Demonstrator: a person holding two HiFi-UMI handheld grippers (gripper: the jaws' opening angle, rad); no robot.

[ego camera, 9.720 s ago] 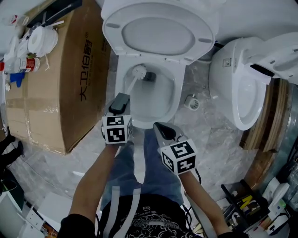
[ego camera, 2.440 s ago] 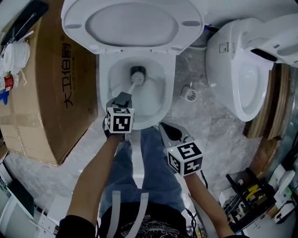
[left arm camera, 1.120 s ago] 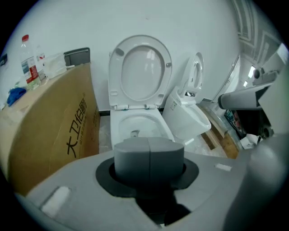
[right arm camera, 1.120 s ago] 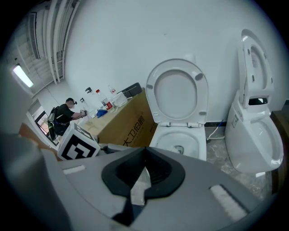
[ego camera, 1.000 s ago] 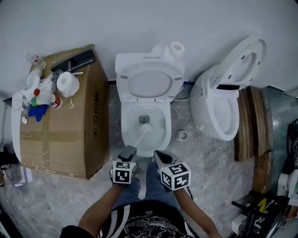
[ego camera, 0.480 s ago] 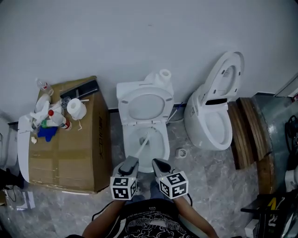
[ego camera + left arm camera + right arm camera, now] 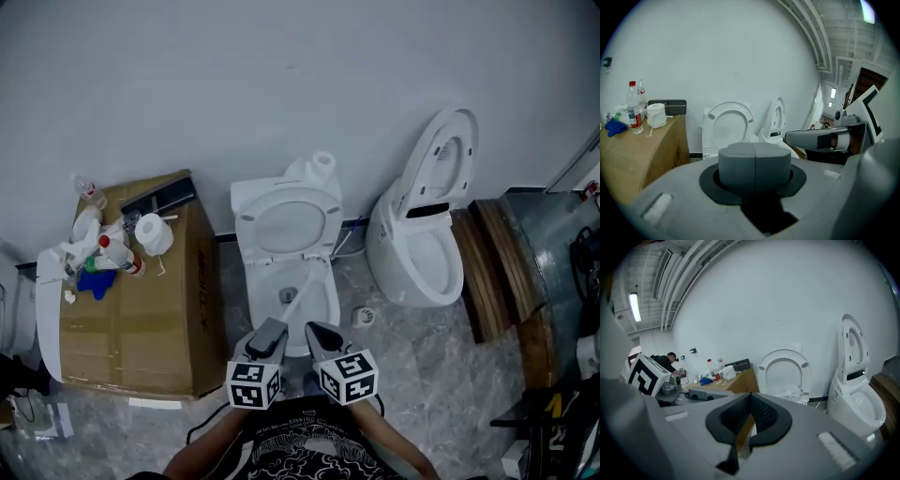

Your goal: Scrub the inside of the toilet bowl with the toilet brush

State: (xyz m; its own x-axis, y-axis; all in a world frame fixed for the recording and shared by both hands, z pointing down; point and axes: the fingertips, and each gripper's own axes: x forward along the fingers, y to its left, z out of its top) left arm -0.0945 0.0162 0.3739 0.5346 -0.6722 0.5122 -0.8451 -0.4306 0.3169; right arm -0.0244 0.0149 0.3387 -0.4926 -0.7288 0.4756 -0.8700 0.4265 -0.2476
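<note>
The toilet brush (image 7: 293, 300) is being gripped at its grey handle end by the left claw (image 7: 269, 335), whose jaws are clamped on it. Its shaft is being pointed forward and down, away from the person, into the toilet bowl (image 7: 331, 298). The right claw (image 7: 322, 335) is being held alongside, closed and empty.

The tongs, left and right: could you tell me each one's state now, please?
Left tongs: closed on the toilet brush handle.
Right tongs: closed, empty.
</note>
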